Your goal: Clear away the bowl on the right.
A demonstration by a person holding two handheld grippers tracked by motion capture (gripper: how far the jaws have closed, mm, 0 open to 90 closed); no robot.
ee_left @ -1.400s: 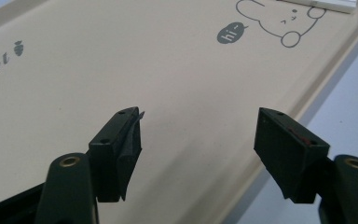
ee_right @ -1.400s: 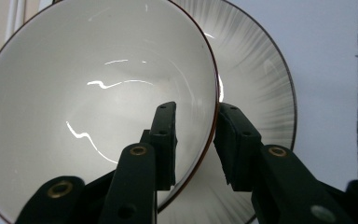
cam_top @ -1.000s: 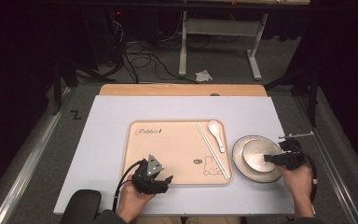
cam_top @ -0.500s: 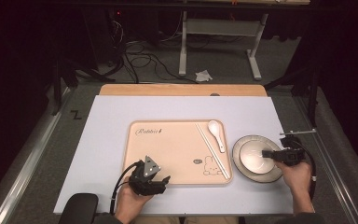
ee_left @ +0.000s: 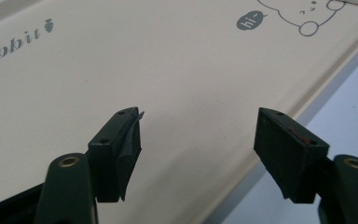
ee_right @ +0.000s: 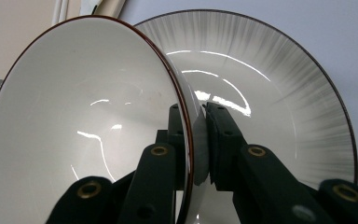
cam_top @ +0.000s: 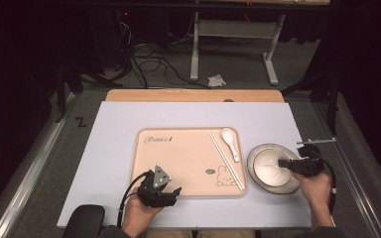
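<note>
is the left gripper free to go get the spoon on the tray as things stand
Probably yes. The left gripper is open and holds nothing, low over the tray's near edge. The spoon lies uncovered at the far right corner, beside the chopsticks, with bare tray between.

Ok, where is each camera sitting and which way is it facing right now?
High view: above the person's side, looking forward and down on the tray; both hands enter from below.
Left gripper view: on the left gripper, jaws open, low over the tray.
Right gripper view: on the right gripper, jaws clamped on the bowl rim above the plate.
Shared: high and left gripper views show the tray's rabbit drawing.
</note>
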